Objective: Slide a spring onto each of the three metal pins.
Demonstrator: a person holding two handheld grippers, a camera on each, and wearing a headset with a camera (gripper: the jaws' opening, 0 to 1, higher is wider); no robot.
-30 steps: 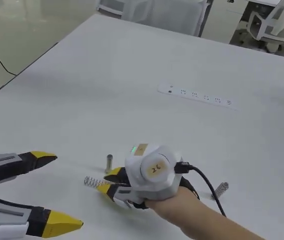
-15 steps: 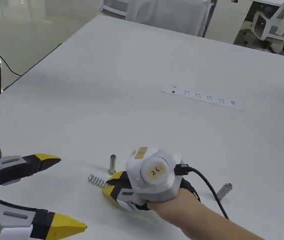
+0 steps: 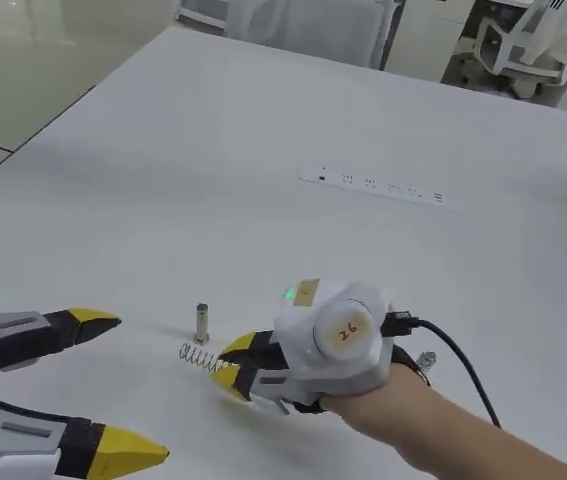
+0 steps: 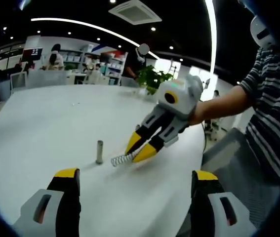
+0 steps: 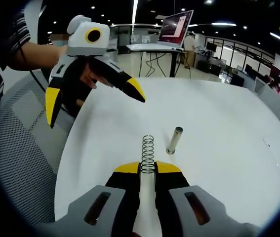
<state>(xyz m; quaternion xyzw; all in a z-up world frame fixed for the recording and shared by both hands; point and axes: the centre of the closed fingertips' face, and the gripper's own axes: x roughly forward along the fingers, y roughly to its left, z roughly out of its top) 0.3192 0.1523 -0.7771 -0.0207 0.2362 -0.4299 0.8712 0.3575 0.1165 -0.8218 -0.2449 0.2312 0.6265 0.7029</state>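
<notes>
Backed right gripper slightly off pin since a second ago | pinching spring by one end, free end near upright pin, not threaded | holding left gripper spread, empty | step: threading this spring | next: raise coil over pin top, align, slide down

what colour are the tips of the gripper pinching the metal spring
Yellow, on the right gripper pinching the coiled metal spring; clearest in right gripper view.

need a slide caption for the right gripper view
Right tongs shut on a spring beside an upright metal pin; left tongs open beyond.
</notes>
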